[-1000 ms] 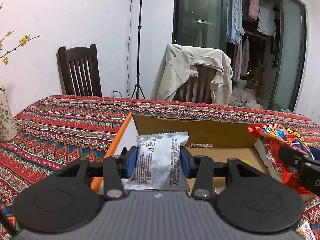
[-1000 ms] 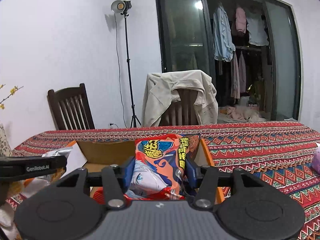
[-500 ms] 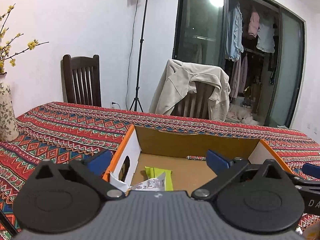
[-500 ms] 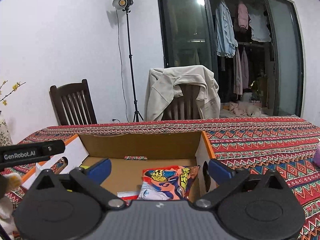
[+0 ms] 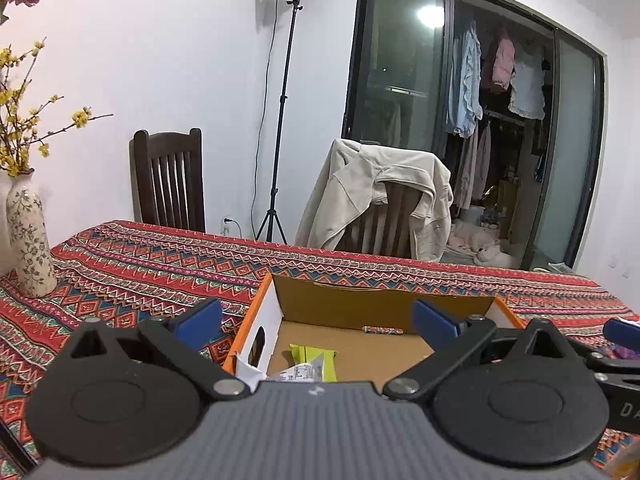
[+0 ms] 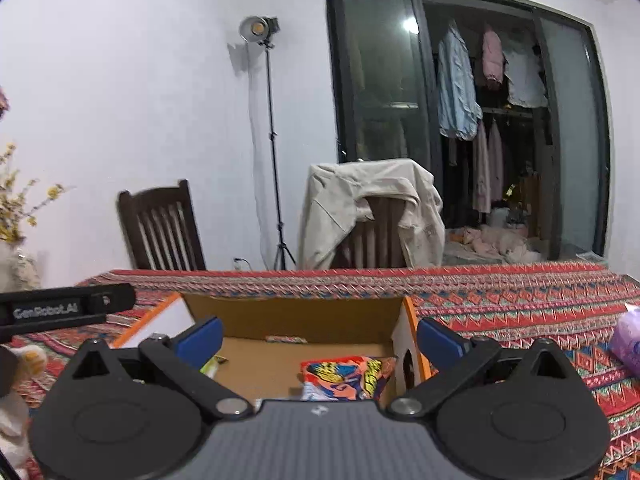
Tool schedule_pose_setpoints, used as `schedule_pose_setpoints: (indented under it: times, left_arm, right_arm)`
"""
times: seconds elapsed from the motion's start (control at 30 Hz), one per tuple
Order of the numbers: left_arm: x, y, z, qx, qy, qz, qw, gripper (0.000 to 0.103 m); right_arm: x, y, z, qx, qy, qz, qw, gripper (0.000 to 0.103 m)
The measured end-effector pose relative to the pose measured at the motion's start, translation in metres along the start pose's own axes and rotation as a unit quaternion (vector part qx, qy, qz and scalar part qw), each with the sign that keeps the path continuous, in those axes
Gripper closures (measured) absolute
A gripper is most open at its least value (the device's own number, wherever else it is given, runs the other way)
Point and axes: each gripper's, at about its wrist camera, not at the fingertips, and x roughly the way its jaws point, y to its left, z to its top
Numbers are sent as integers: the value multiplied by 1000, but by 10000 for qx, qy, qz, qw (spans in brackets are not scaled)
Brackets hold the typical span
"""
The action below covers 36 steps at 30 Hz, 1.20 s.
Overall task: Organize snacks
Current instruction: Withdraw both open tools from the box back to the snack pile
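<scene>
An open cardboard box with orange edges sits on the patterned tablecloth. Inside it, on the left, a silver snack packet lies partly over a green packet. On the right side of the box floor lies a red-orange snack bag. A small wrapped candy rests by the far wall. My left gripper hovers above the box's left end, open and empty. My right gripper hovers above the right end, open and empty. Part of the left gripper shows at the right wrist view's left edge.
A floral vase with yellow blossoms stands on the table at the left. A purple pack lies on the cloth at the right. Behind the table are a dark wooden chair, a jacket-draped chair and a light stand.
Both grippers let go: the silver packet and the red-orange bag dropped into the box. The jaws spread wide, and both grippers rose and drew back from the box.
</scene>
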Motion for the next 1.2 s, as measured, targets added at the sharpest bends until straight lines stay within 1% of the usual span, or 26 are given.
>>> schedule_pose_setpoints:
  times: [0.1,0.3,0.43,0.63,0.73,0.93,1.07,1.2]
  left_arm:
    - [-15,3,-1,25,22,-24,10000,0]
    - [-39,15,-19,78,187,-66,9998,0]
    - [-54,28,-39,99,322,-102,9994,0]
    - [-73,48,-67,32,501,-71,9987,0]
    - [-83,56,-81,67,516,-49,9986,0]
    - [-95,68,-103,75,626,1,9980,0]
    - [-98,69,-111,135,744,22,9971,0]
    - [-100,67,-115,149,802,-20,9967,0]
  right_arm:
    - [-19,5,2,-142,-93,-3,9999,0]
    - [-48,8,-11,-263,23,11,9997,0]
    - [-64,6,-31,-233,186,37,9995,0]
    - [-84,1,-65,-118,554,26,9984,0]
    - [-96,-3,-81,-82,670,58,9977,0]
    - [-107,-3,-112,-118,1116,124,9936,0]
    - [-114,3,-123,-181,1215,121,9924,0]
    - [-117,17,-122,-283,1248,195,9916,2]
